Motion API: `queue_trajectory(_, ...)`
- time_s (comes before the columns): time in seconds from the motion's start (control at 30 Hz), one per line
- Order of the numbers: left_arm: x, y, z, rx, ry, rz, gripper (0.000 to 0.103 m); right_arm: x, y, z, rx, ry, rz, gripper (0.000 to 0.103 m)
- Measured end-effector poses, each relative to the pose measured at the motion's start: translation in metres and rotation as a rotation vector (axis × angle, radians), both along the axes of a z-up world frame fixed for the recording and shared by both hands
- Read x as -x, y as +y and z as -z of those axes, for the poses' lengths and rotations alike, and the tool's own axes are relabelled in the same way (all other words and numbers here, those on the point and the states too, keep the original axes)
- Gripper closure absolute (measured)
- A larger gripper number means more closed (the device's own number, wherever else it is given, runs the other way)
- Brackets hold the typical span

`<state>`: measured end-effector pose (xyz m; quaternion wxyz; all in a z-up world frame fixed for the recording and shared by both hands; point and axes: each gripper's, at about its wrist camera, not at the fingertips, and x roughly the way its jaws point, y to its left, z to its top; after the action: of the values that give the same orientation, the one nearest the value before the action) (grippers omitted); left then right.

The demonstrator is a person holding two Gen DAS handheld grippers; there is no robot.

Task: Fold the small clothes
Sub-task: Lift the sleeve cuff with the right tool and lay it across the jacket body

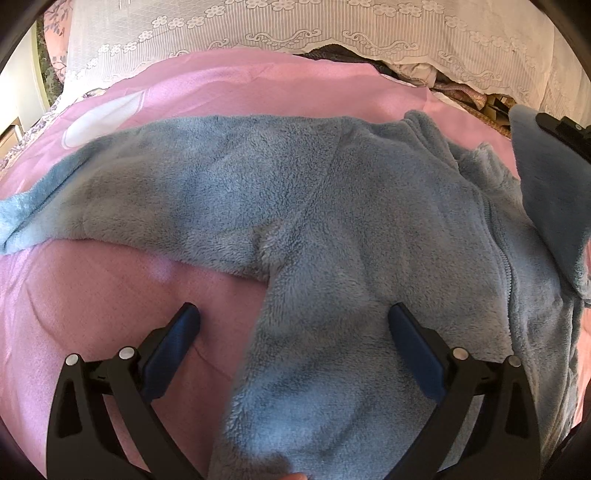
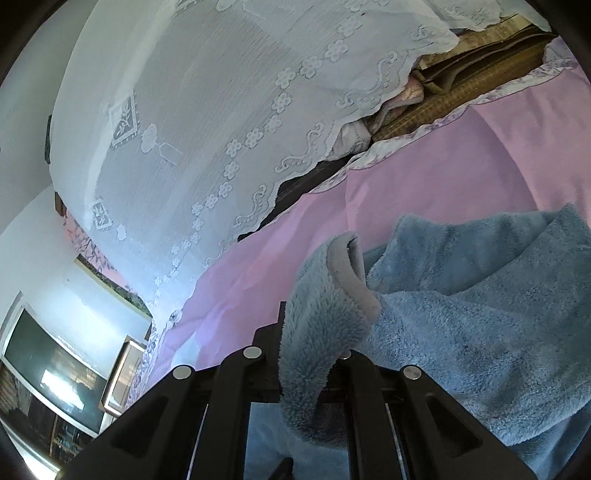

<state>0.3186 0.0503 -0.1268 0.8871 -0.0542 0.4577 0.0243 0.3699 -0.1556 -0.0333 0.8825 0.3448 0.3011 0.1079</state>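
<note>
A small blue fleece jacket (image 1: 332,206) with a front zipper (image 1: 506,266) lies spread on a pink bedsheet (image 1: 110,295). One sleeve (image 1: 129,184) stretches out flat to the left. My left gripper (image 1: 293,317) is open, low over the jacket's side edge, with one finger over the sheet and one over the fleece. My right gripper (image 2: 314,332) is shut on the other sleeve's cuff (image 2: 332,306) and holds it lifted. That lifted sleeve (image 1: 546,184) and the right gripper's black tip show at the right edge of the left wrist view.
A white lace cover (image 1: 295,26) drapes over piled things at the far side of the bed; it also shows in the right wrist view (image 2: 203,129). A woven mat and bundled fabrics (image 2: 461,85) lie beyond the sheet. A television (image 2: 51,373) stands off the bed.
</note>
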Motion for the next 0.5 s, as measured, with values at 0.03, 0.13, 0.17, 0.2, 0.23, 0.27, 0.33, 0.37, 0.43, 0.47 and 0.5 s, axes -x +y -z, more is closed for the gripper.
queue_trajectory(0.03,0.0,0.0,0.0,0.0,0.0,0.0,0.004,0.0,0.0,0.001,-0.002,-0.002,-0.008,0.095)
queue_trajectory(0.13,0.0,0.0,0.0,0.0,0.0,0.0,0.004,-0.004,0.005,0.007,-0.011,-0.008,-0.048,0.095)
queue_trajectory(0.17,0.0,0.0,0.0,0.0,0.0,0.0,0.004,-0.005,0.008,0.008,-0.008,-0.008,-0.06,0.095)
queue_trajectory(0.2,0.0,0.0,0.0,0.0,0.0,0.0,0.004,-0.006,0.012,0.009,-0.001,-0.008,-0.071,0.095)
queue_trajectory(0.23,0.0,0.0,0.0,0.0,0.0,0.001,0.004,-0.007,0.016,0.011,0.01,-0.009,-0.087,0.095)
queue_trajectory(0.27,0.0,0.0,0.0,0.0,0.0,0.001,0.004,-0.009,0.019,0.013,0.019,-0.006,-0.1,0.095)
queue_trajectory(0.33,0.0,0.0,0.0,0.0,0.0,0.001,0.004,-0.011,0.027,0.017,0.032,0.004,-0.124,0.095)
queue_trajectory(0.37,-0.001,0.0,0.0,0.0,0.0,0.001,0.004,-0.012,0.029,0.019,0.036,0.009,-0.133,0.095)
queue_trajectory(0.43,0.0,0.0,0.0,-0.001,0.0,0.001,0.004,-0.015,0.035,0.025,0.046,0.027,-0.16,0.095)
queue_trajectory(0.47,-0.001,0.0,0.0,-0.001,0.0,0.001,0.004,-0.017,0.038,0.028,0.05,0.04,-0.173,0.094)
queue_trajectory(0.5,-0.001,0.0,0.0,-0.001,0.0,0.001,0.004,-0.019,0.041,0.031,0.05,0.052,-0.185,0.094)
